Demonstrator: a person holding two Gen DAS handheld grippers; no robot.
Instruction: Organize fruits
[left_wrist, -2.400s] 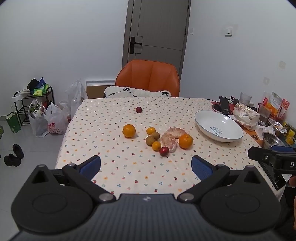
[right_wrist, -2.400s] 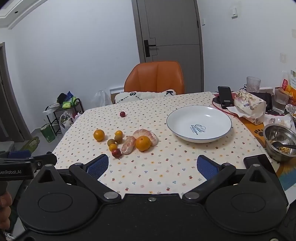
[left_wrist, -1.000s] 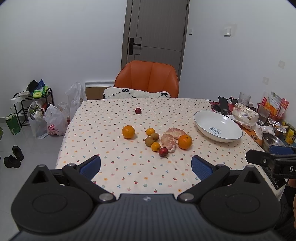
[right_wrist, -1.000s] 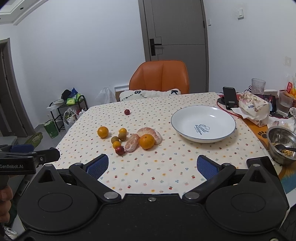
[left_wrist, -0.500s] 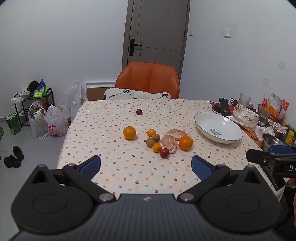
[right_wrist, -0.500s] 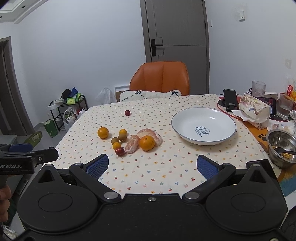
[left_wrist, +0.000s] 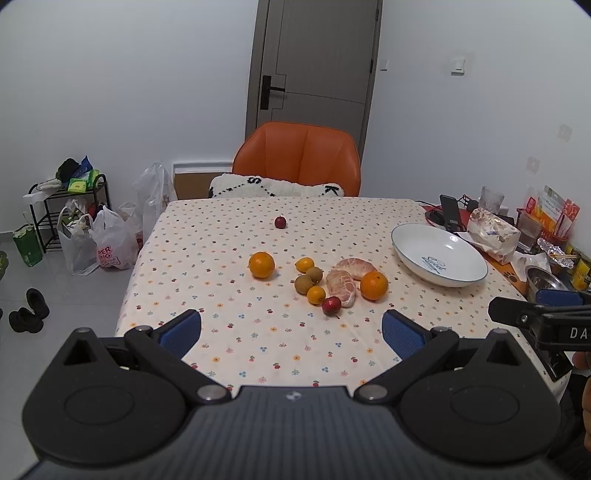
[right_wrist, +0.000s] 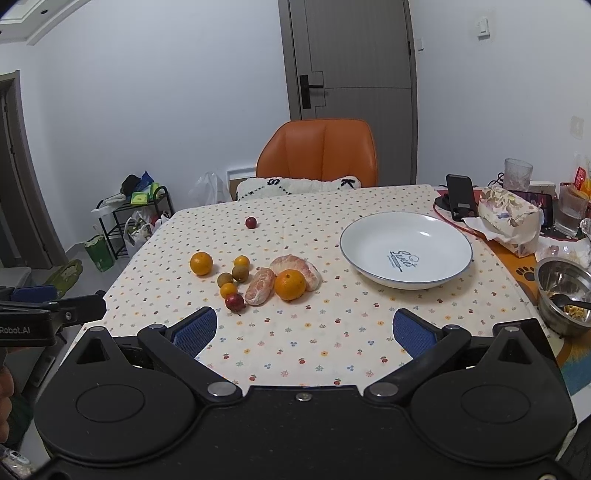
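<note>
While both tools are held short of the table's near edge, the left gripper (left_wrist: 291, 334) and the right gripper (right_wrist: 301, 331) are seen spread wide with nothing between their blue pads. "Sweet" is printed inside the empty white plate (right_wrist: 406, 254), and 2 oranges, 2 peeled segments, 2 kiwis, 2 small yellow fruits and 1 red one are clustered on the tablecloth (right_wrist: 314, 347) to the left of the plate. Another red fruit (right_wrist: 250, 222) is set apart, left of the plate and farther back. "Robot.AI" is read on the left tool's body.
</note>
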